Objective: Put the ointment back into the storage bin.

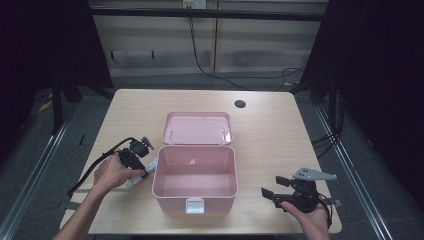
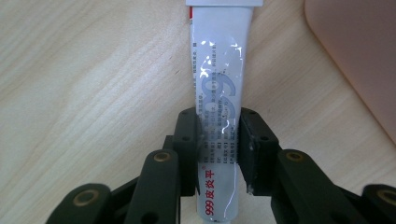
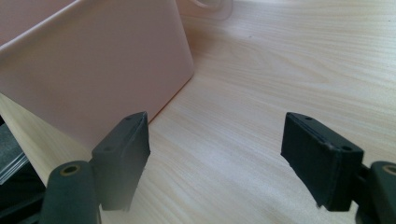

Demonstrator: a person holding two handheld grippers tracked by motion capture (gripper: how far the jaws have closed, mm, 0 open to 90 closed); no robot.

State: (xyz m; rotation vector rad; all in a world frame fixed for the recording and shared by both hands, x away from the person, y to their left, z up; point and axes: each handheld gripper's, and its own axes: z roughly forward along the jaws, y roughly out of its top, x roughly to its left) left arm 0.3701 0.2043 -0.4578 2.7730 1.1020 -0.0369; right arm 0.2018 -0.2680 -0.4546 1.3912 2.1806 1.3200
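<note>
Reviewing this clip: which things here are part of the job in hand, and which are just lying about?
Likely part of the job:
- ointment tube, clamped in the left gripper
- pink box, open and empty, lid folded back
- right gripper, open, beside the box

Just there:
- table with its cable hole
- cables on the floor behind

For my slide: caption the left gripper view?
Left tool clamps a white ointment tube on the wooden table, beside the pink box.
</note>
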